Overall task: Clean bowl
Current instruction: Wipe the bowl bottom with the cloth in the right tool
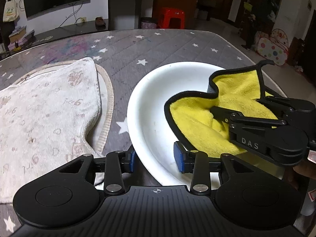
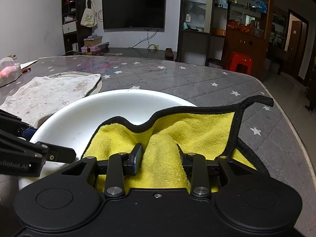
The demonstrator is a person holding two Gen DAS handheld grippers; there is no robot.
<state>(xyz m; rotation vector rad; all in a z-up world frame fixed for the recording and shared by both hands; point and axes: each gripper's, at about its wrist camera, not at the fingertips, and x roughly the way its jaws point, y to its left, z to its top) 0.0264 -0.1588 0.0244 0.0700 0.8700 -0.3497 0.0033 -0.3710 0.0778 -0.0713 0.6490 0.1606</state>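
**Bowl held at the rim, yellow cloth inside it**

Bowl (image 1: 150, 118), wide, shallow, white and smooth-glazed, sits on a grey quilted table cover (image 1: 158, 49) printed with white stars and stitched in diagonal lines, under a glossy clear sheet that catches reflections. The left claw (image 1: 156, 161) straddles the bowl's near rim: its blue-padded fingers (image 1: 178, 160) stand apart, one outside the wall and one inside, and whether they press the rim cannot be told. Faint specks mark the bowl's inner surface just ahead of that claw.

The right claw (image 2: 158, 158) is closed on a fluffy yellow microfibre cloth with black piped edging (image 2: 164, 138), a thick fold of pile bunched between its pads. The cloth fills the bowl's right half, and its far corner curls up over the rim beyond the claw.

Left of the left claw, just beside the bowl, lies a worn cream woven towel with faded brown print (image 1: 45, 108), resting on a round mat with a rope-like border (image 1: 107, 100).

Beyond the table, straight ahead of the right claw, a dark flat television (image 2: 134, 9) hangs on a pale wall with a canvas tote bag (image 2: 88, 17) to its left. A red plastic stool (image 2: 240, 62) stands ahead and to the right, before dark wooden cabinets (image 2: 243, 45).
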